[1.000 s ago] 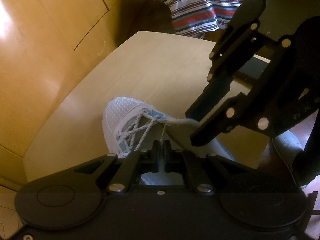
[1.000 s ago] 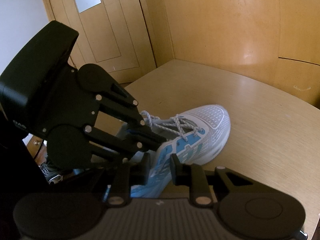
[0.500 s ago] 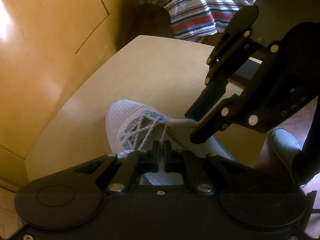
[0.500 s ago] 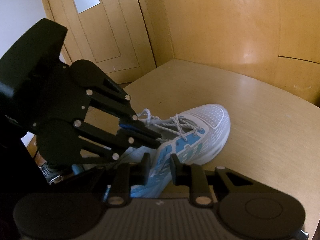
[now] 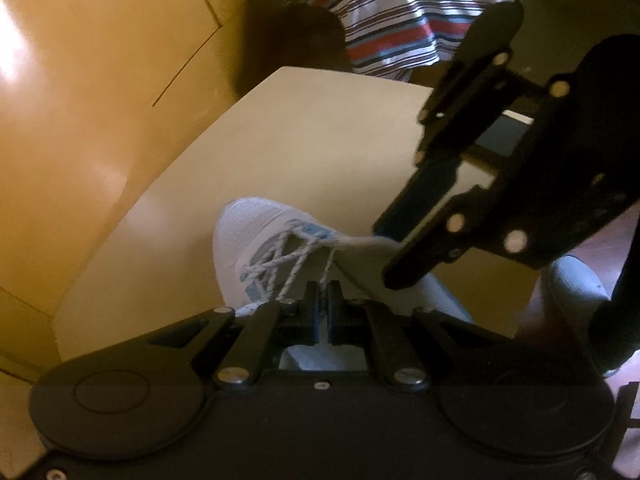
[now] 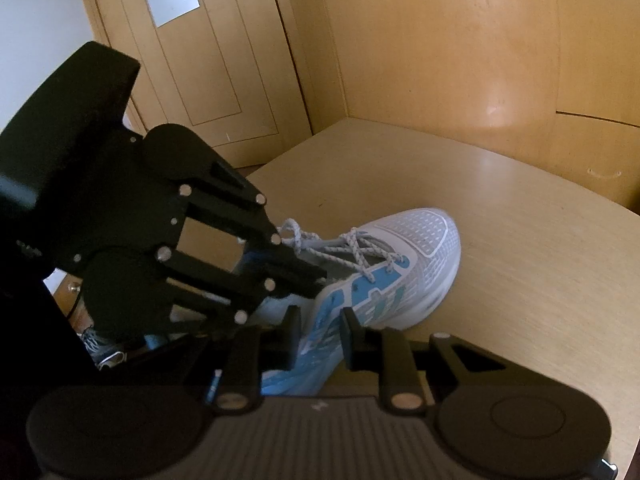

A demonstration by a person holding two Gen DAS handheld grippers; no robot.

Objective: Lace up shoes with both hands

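Observation:
A white and blue sneaker (image 6: 420,236) lies on the pale wooden table (image 6: 540,280), toe towards the wall. Its speckled white lace (image 5: 280,260) crosses several eyelets. My left gripper (image 5: 320,300) is shut, and one strand of the lace runs up from the eyelets into its jaws. In the right wrist view the left gripper (image 6: 316,276) comes in from the left over the shoe's collar. My right gripper (image 6: 322,332) straddles the sneaker's blue side wall near the collar, fingers a little apart and closed on it. From the left wrist view the right gripper (image 5: 386,256) clamps the grey collar edge.
A person in a striped shirt (image 5: 400,12) sits beyond the table's far edge. Wooden wall panels (image 6: 440,60) and a door (image 6: 192,60) close in two sides of the table. A second shoe (image 6: 96,344) lies on the floor to the left.
The right gripper's body has swayed slightly and come back. The sneaker, the lace and both grips look the same.

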